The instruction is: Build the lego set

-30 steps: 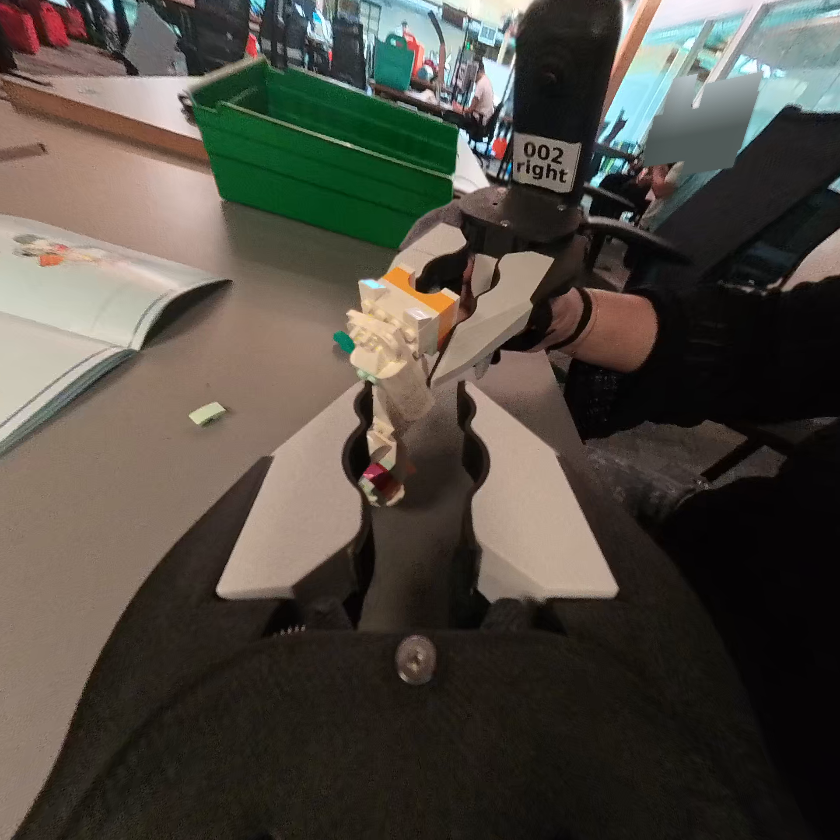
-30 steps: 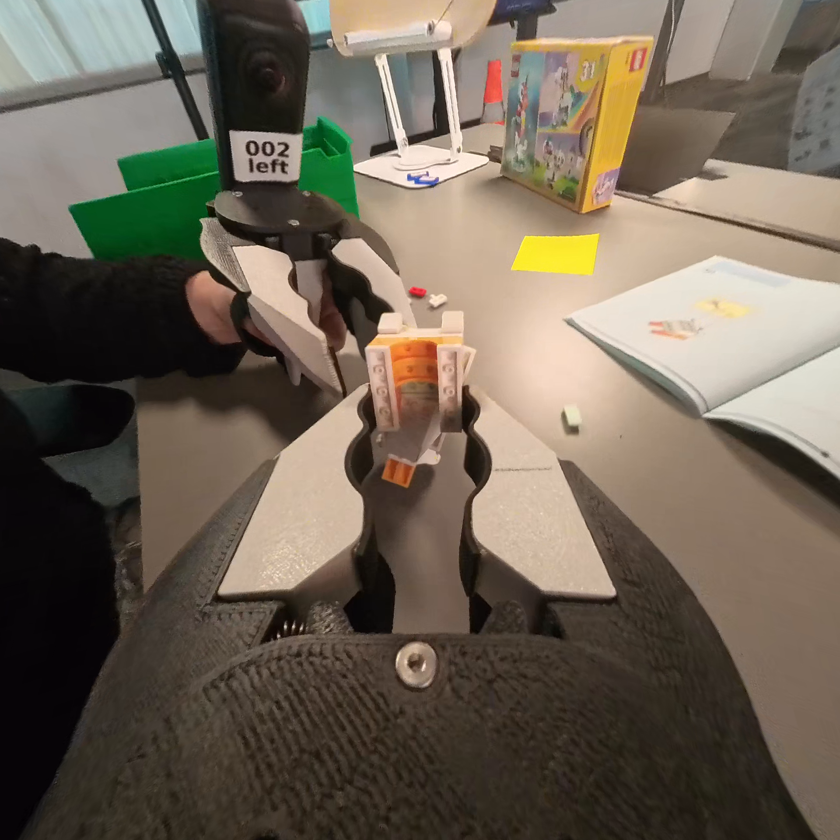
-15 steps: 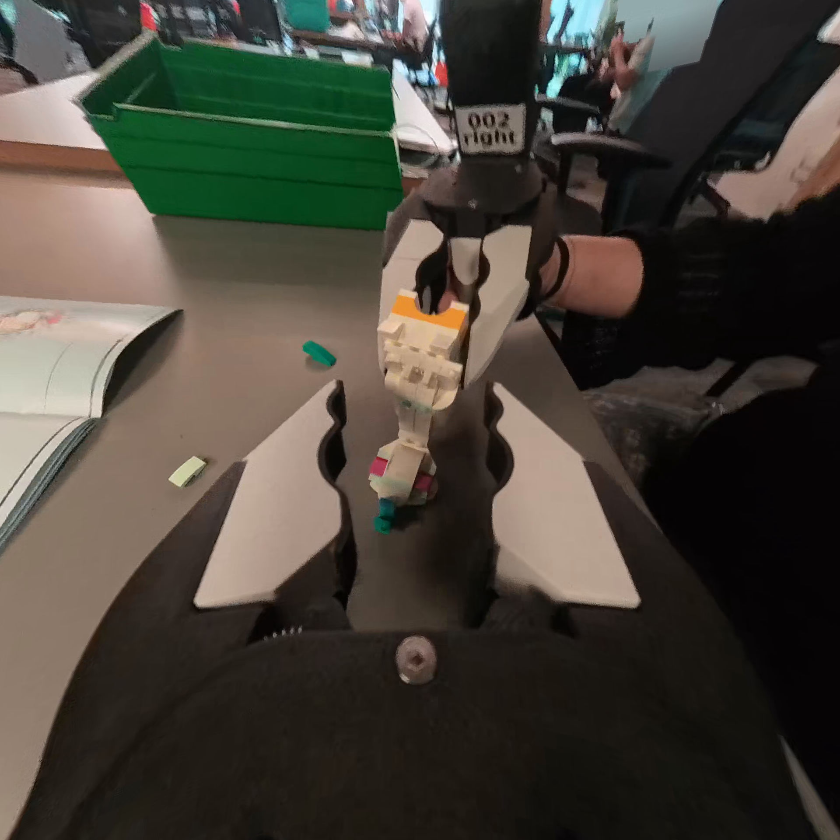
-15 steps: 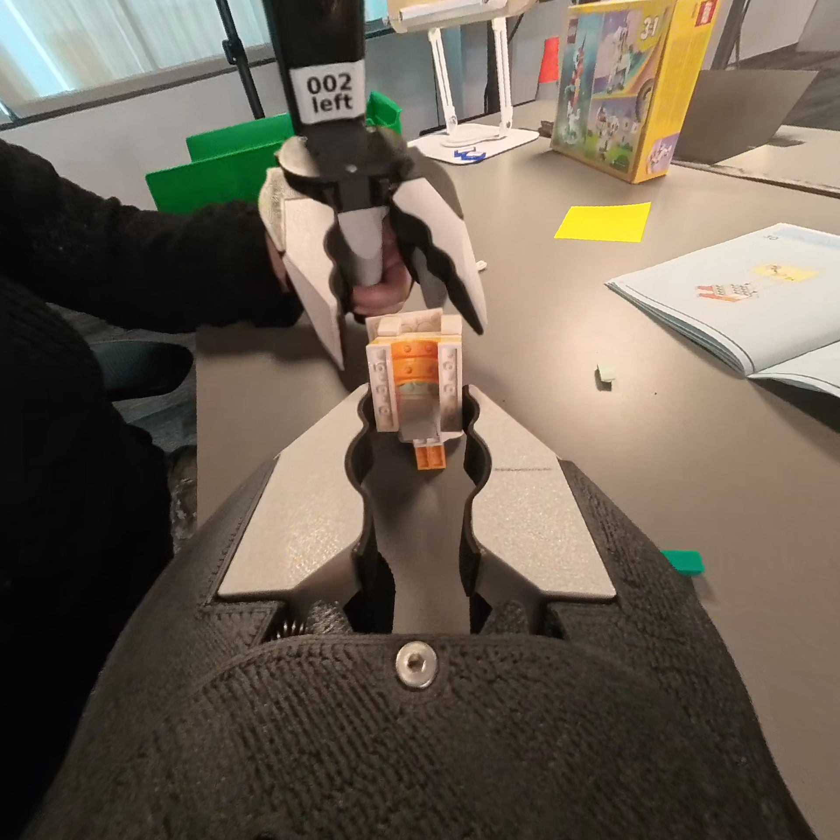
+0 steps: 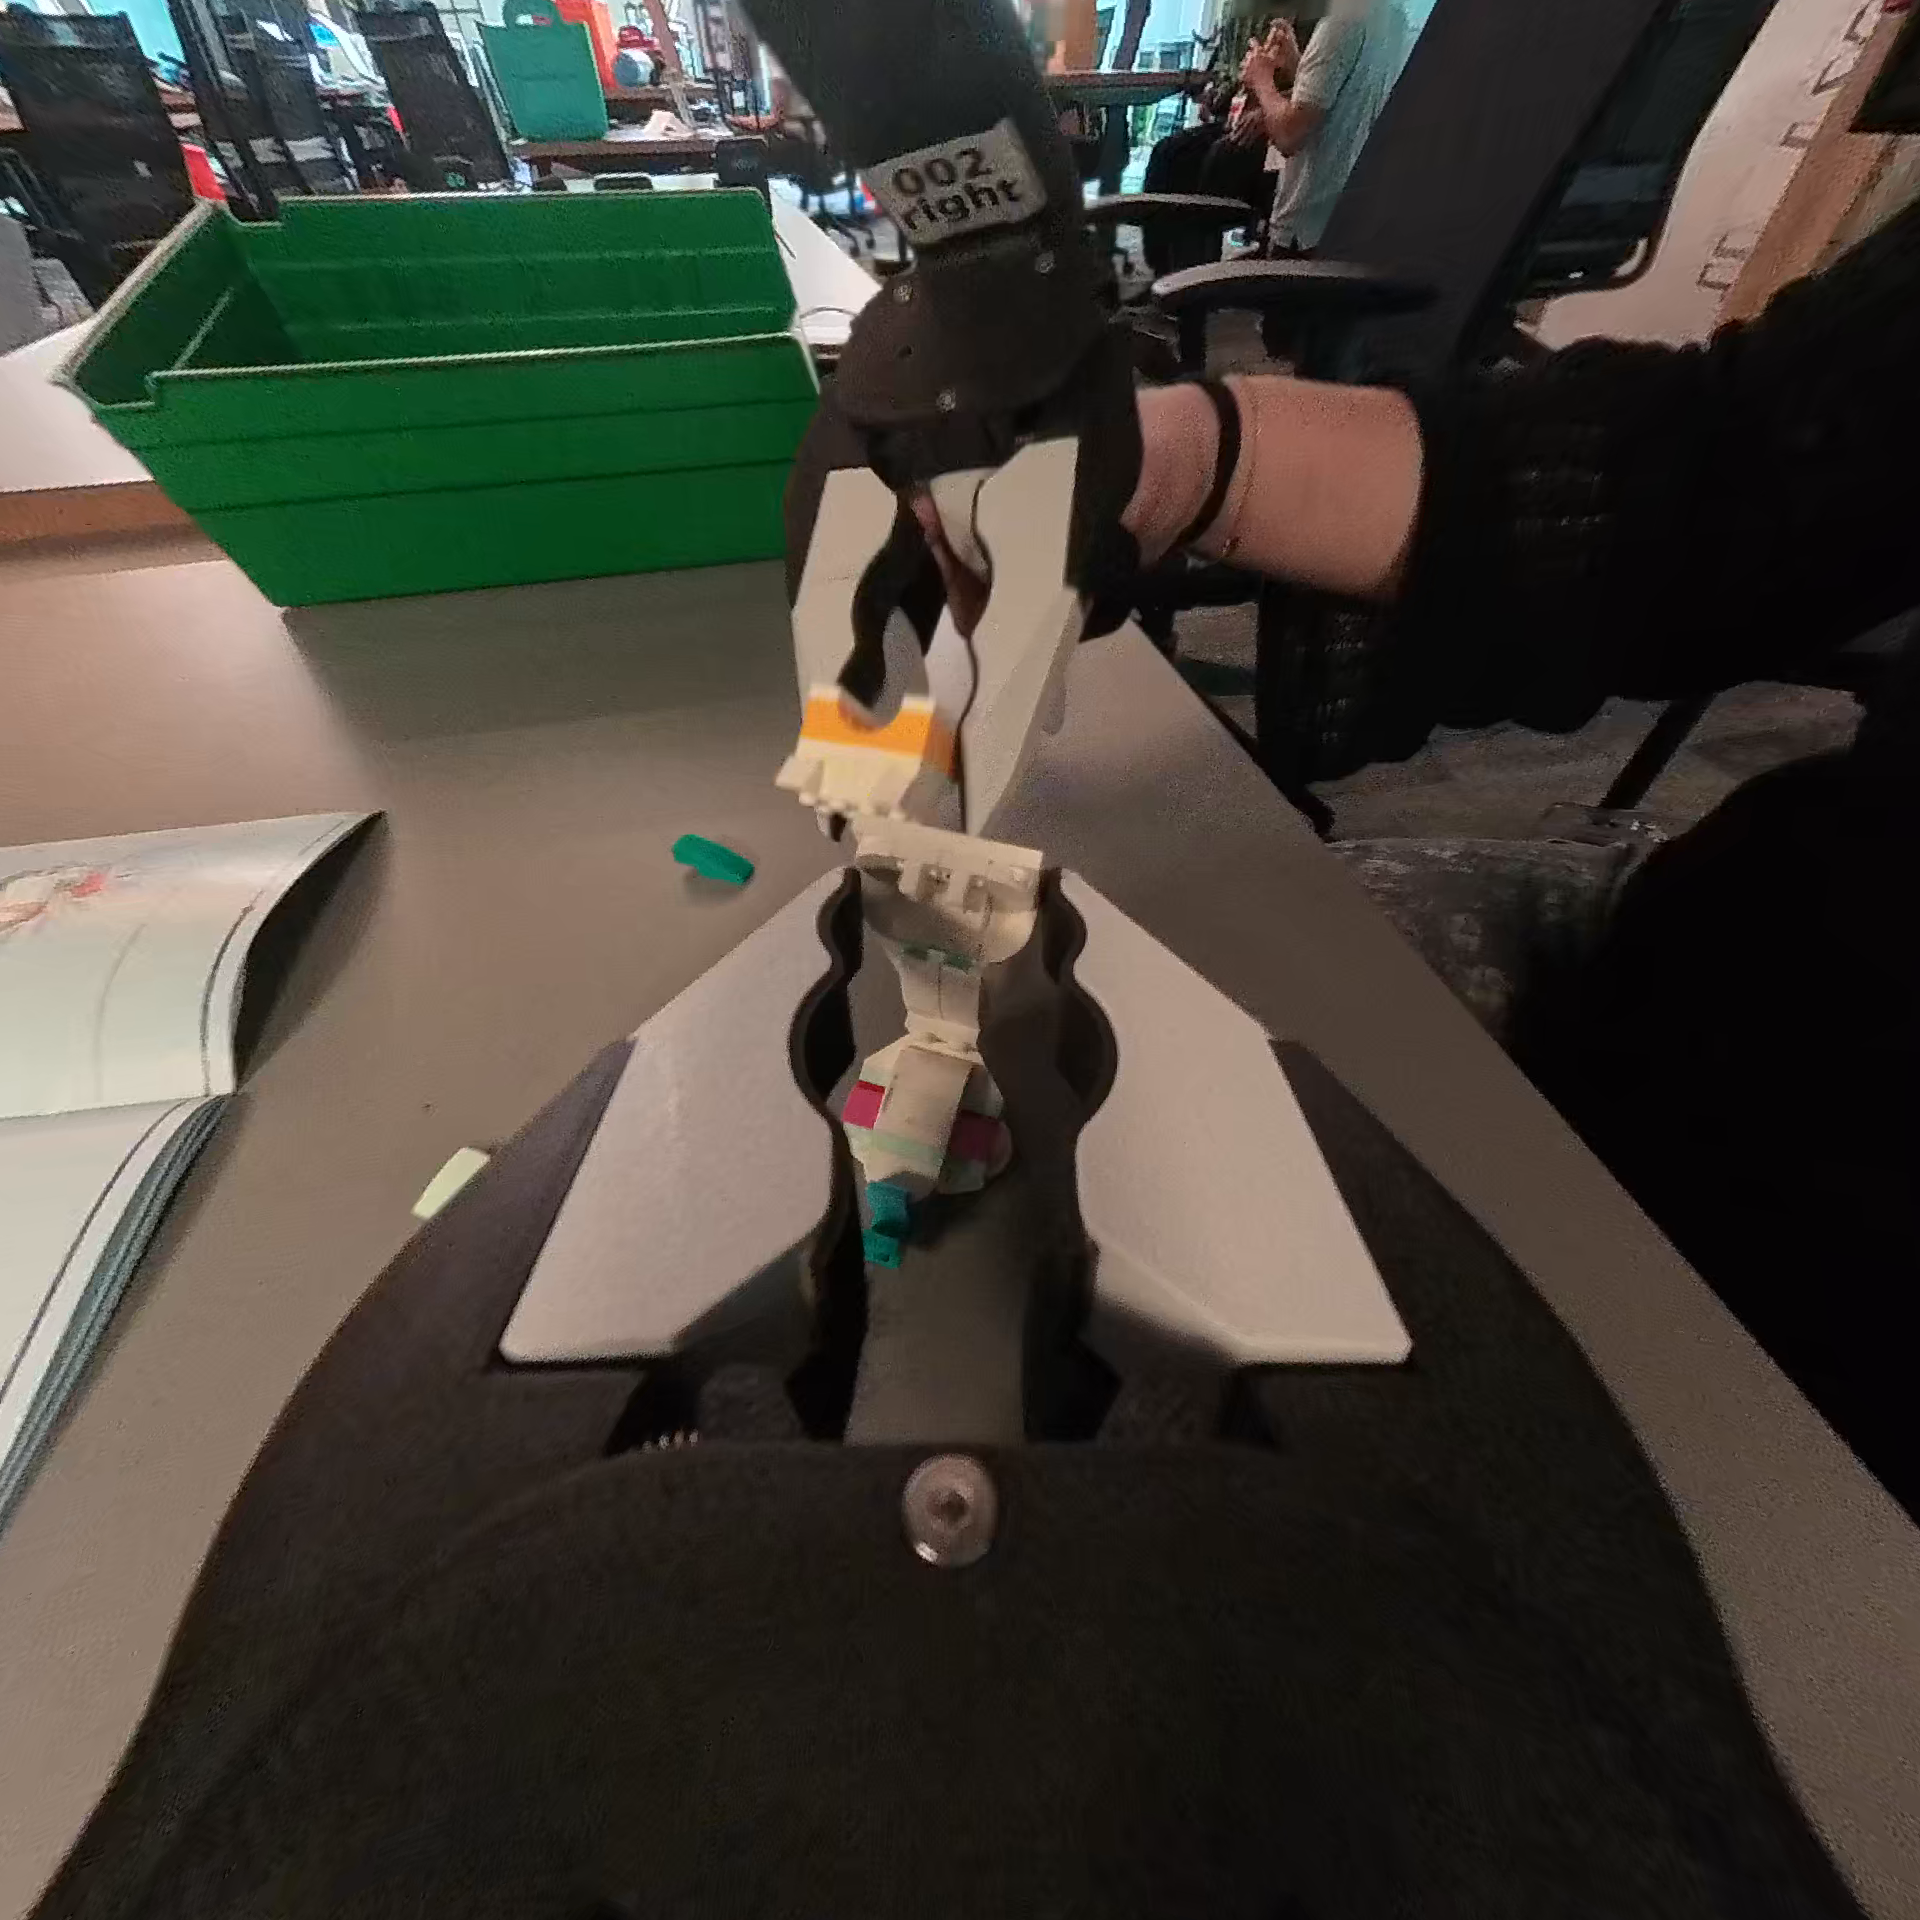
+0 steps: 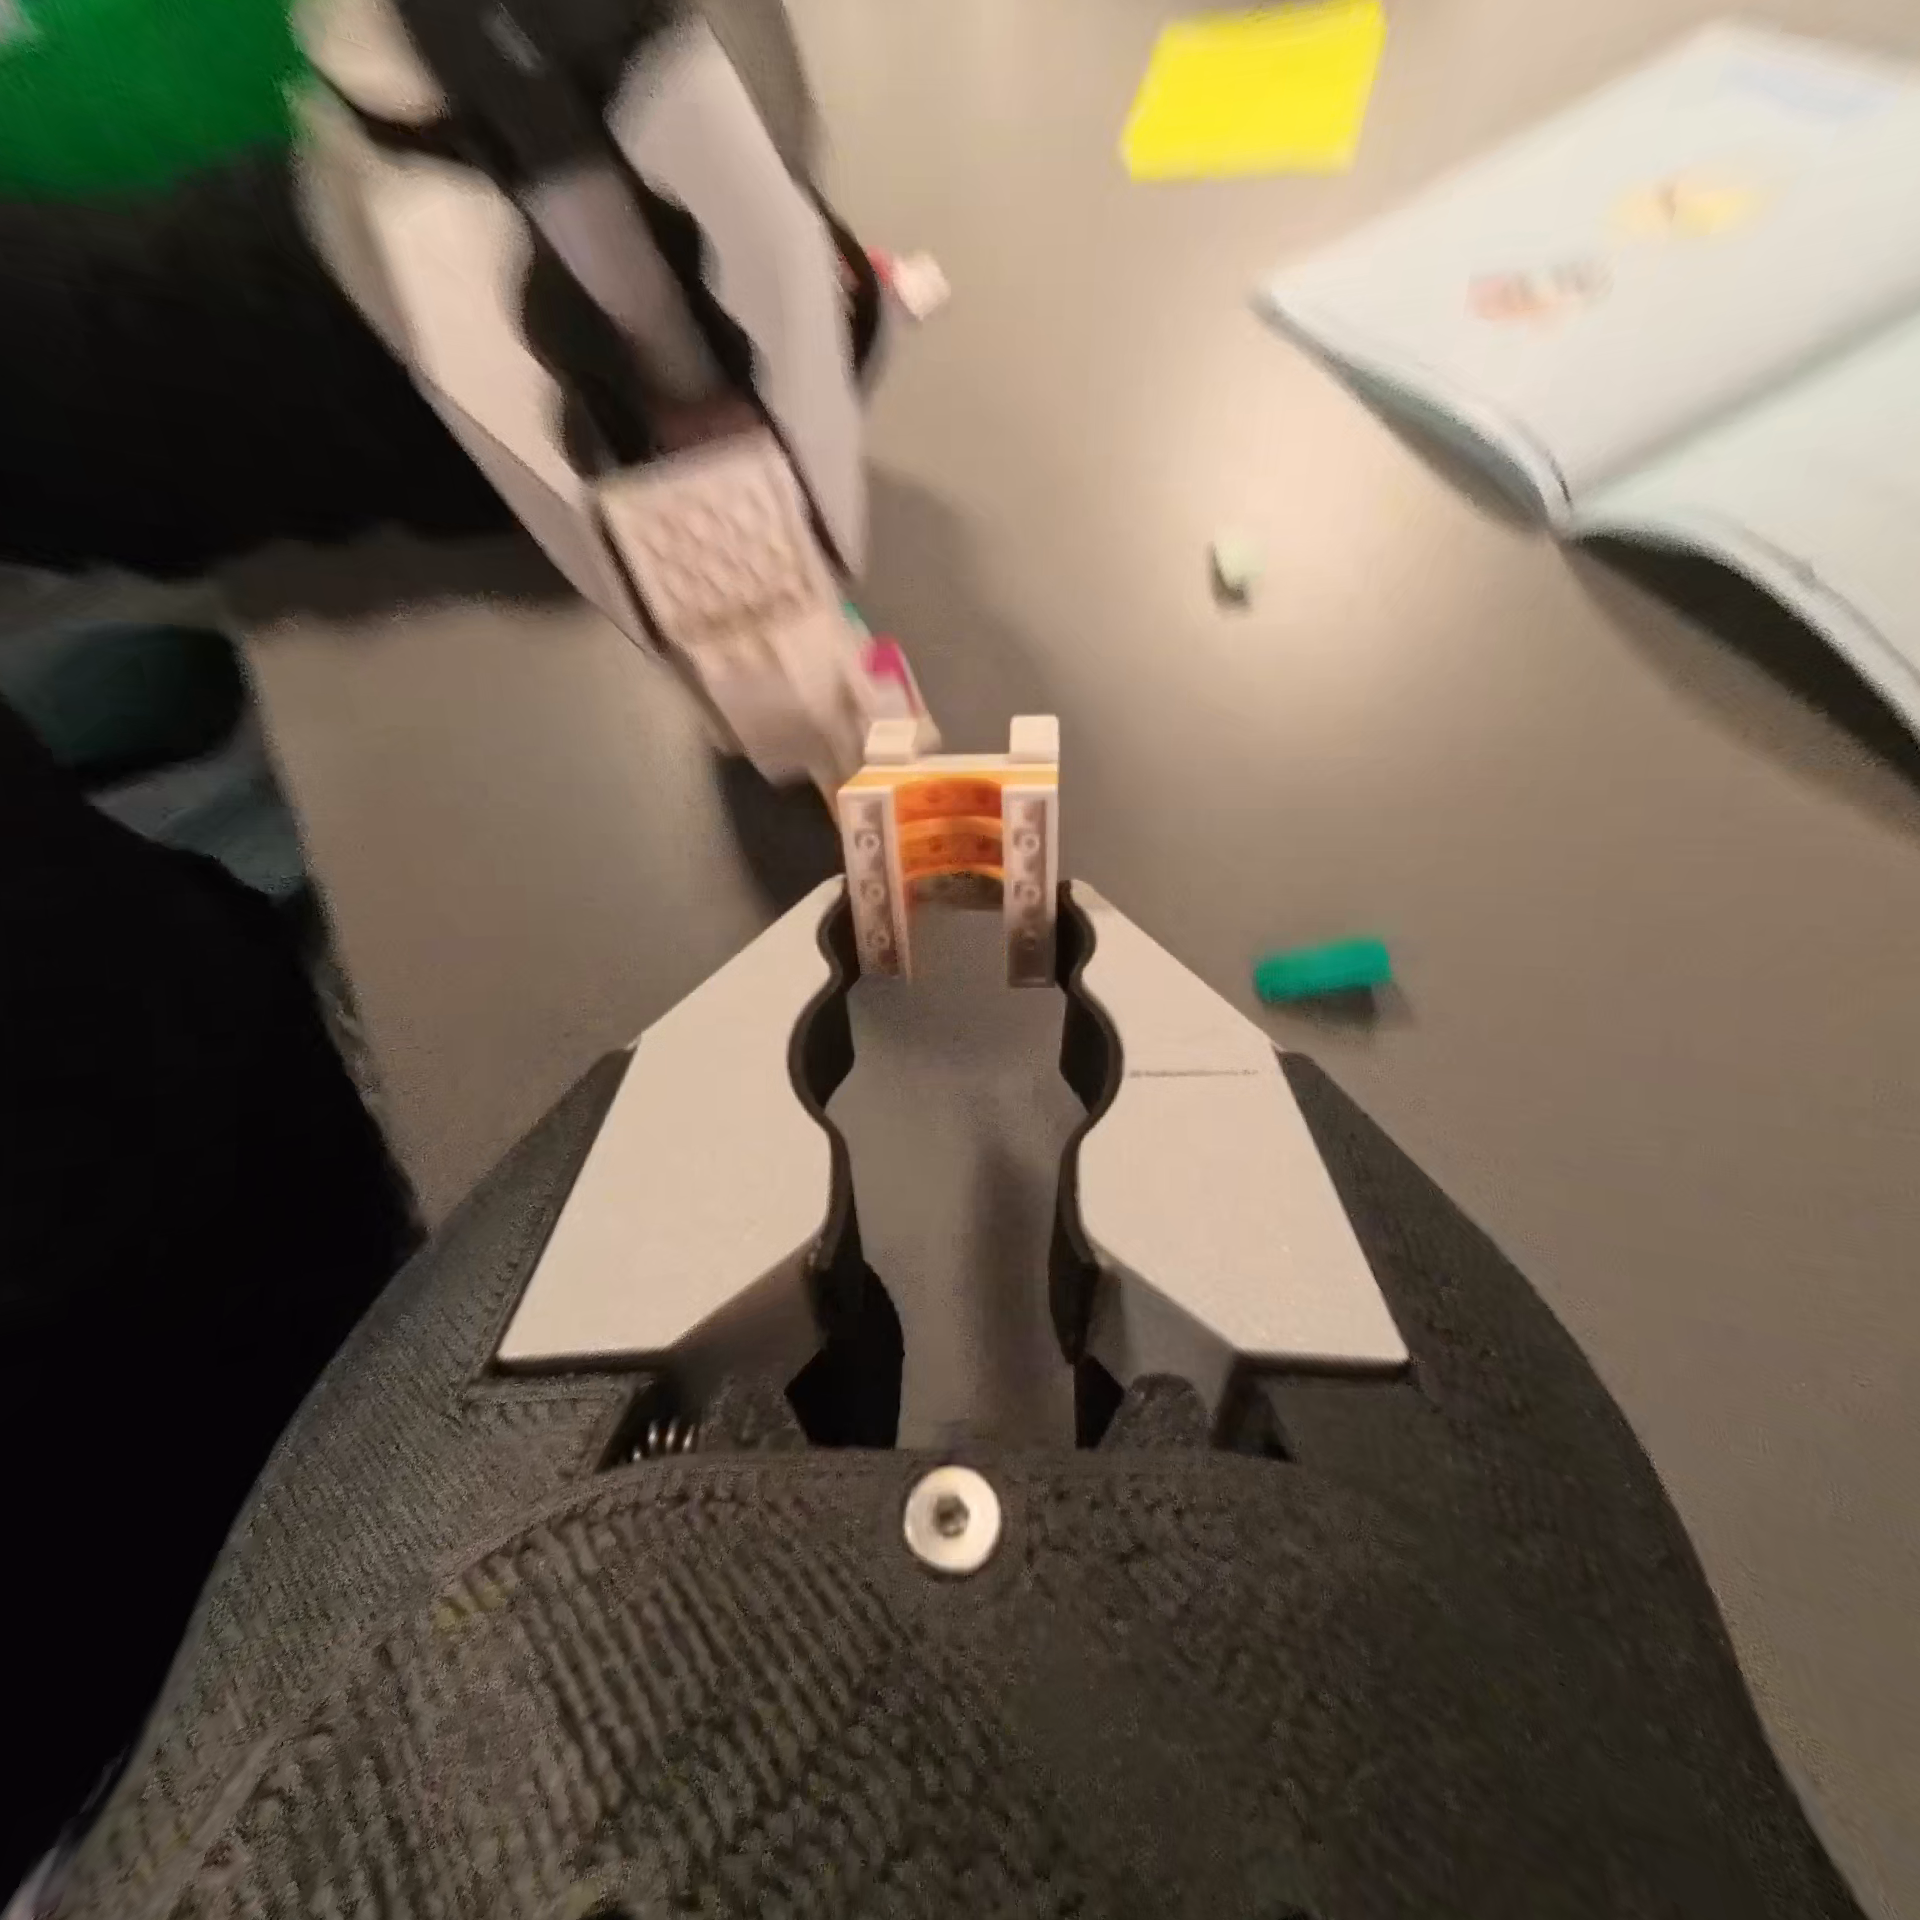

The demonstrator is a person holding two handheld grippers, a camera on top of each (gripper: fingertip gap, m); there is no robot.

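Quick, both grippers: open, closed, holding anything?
Left gripper: closed on the white lego figure.
Right gripper: closed on the orange-and-white lego block.

- Grey worktop (image 5: 499, 727), plain.
- Green bin (image 5: 468, 416), ribbed sides.
- Pale grey fingers on black-bodied left tongs (image 5: 951, 894) and right tongs (image 6: 956, 914).
- White and orange lego block (image 6: 951, 842).
- White lego figure (image 5: 935, 1039) with pink and teal bits.
- Teal brick (image 5: 712, 859); pale green brick (image 6: 1234, 561).
- Yellow note (image 6: 1247, 94).
- Light blue booklet (image 6: 1662, 260).
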